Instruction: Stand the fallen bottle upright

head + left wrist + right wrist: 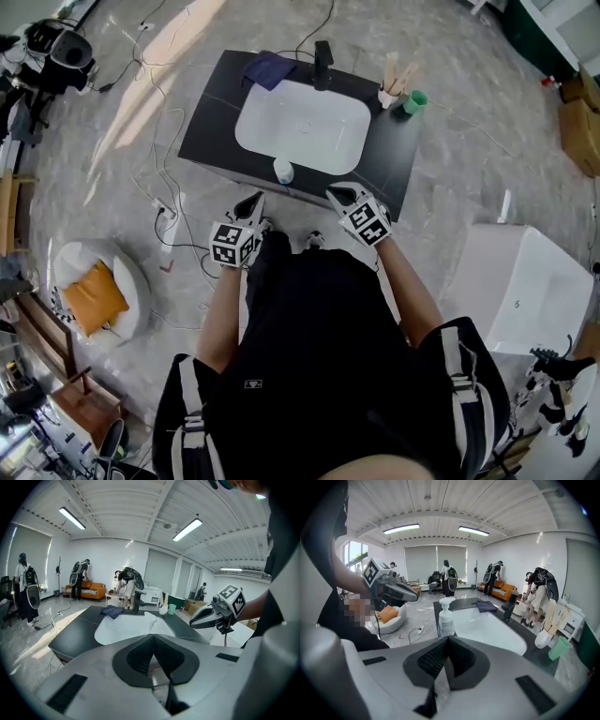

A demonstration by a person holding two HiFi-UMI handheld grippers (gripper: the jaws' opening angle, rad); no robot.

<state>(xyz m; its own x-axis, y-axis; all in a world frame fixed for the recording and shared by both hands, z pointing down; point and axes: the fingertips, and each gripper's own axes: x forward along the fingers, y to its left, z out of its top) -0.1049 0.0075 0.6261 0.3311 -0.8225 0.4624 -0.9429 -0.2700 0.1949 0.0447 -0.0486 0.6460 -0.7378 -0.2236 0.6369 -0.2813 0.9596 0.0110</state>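
Note:
A clear pump bottle [283, 171] with a white head stands upright on the front edge of the black counter [211, 122], beside the white basin [303, 127]. In the right gripper view the bottle [446, 617] stands just beyond my jaws. My left gripper [251, 204] and right gripper [339, 195] hover in front of the counter, left and right of the bottle and clear of it. Both are shut with nothing between the pads, as the left gripper [153, 637] and right gripper [447, 639] show in their own views.
At the back of the counter lie a dark blue cloth [268, 68], a black faucet [323, 64], a white cup of sticks [387, 94] and a green cup [413, 101]. A white box [525, 291] stands at right. Cables [169, 211] cross the floor at left.

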